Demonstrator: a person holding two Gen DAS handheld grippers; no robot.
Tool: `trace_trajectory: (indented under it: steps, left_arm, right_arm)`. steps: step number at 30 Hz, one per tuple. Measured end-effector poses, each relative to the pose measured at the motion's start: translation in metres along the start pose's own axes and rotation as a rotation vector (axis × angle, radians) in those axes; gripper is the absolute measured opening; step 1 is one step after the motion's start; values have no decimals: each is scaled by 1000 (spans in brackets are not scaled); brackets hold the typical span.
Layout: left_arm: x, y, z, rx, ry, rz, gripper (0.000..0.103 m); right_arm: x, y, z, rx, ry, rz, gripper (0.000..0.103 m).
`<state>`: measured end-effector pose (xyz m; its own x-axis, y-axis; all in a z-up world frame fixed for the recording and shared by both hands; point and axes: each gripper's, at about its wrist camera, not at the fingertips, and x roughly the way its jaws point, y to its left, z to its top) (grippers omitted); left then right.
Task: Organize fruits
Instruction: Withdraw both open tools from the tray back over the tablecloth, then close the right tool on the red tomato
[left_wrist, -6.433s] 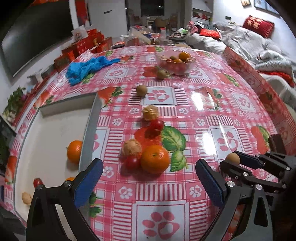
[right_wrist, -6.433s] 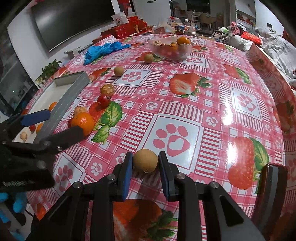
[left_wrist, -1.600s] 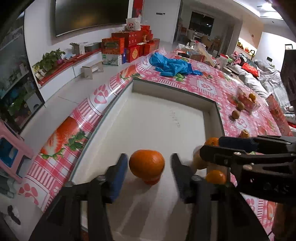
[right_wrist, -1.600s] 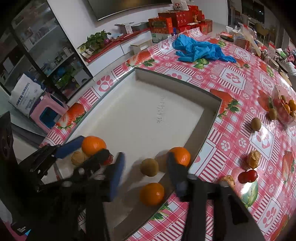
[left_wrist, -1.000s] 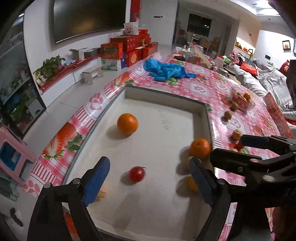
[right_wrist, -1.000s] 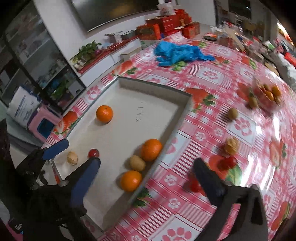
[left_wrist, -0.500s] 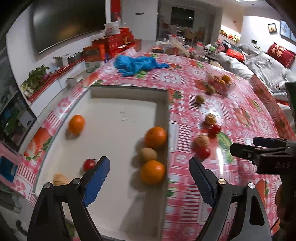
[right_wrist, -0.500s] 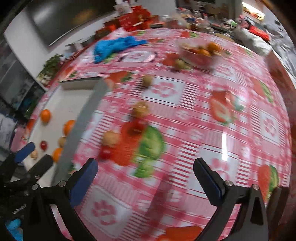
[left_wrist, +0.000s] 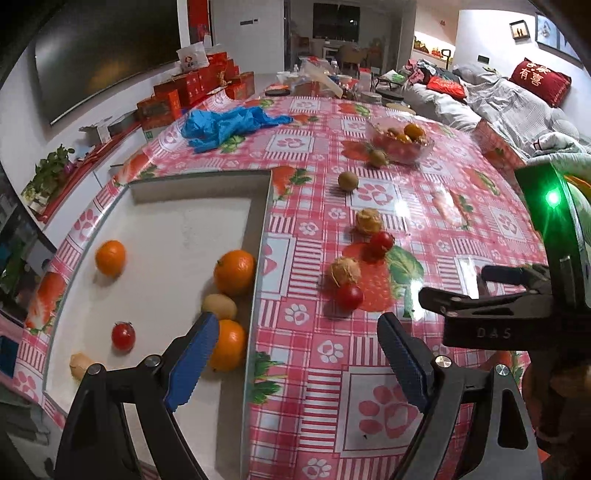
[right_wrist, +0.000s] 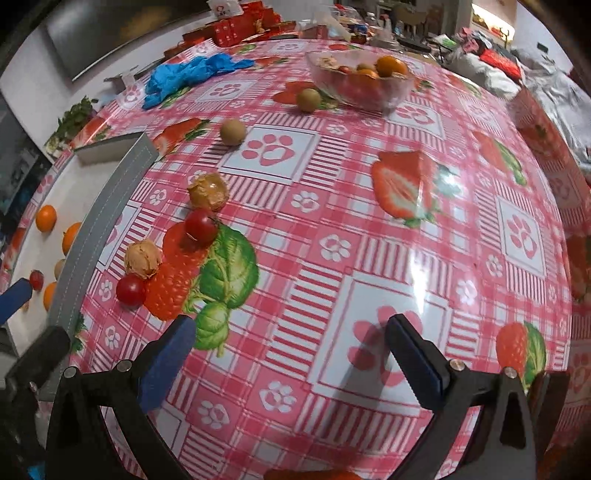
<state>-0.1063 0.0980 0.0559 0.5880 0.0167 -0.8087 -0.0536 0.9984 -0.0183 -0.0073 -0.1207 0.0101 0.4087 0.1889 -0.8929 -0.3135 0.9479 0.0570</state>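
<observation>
Glossy checked tablecloth (right_wrist: 369, 258); round smooth tomatoes (right_wrist: 200, 226); wrinkled papery husked fruits (right_wrist: 207, 192).

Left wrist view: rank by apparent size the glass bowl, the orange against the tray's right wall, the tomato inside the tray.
1. glass bowl, largest though farthest
2. orange
3. tomato, clearly smallest

The letters "DAS" are read on the black body of the right gripper (left_wrist: 493, 295), seen in the left wrist view. Chinese characters "有喜" are shown in gold on a red cushion (left_wrist: 539, 79) at the far right.
</observation>
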Motion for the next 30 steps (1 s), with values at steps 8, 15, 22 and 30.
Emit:
trace_trajectory:
  steps: [8,15,22,30]
  left_arm:
    - [4,2,-11,5,24,15,88]
    - [-1,11,-14,-9,23,28,88]
    - [-3,9,-10,0,30,41,88]
    - [0,-7,0,4,29,7,88]
  right_arm:
    - [21,33,18,-79,-10,-27,103]
    - [29,50,34,-89,-52,-2,100]
    - [21,50,39,-89,-102,52,30]
    - [-3,7,15,-29,-126,83,29]
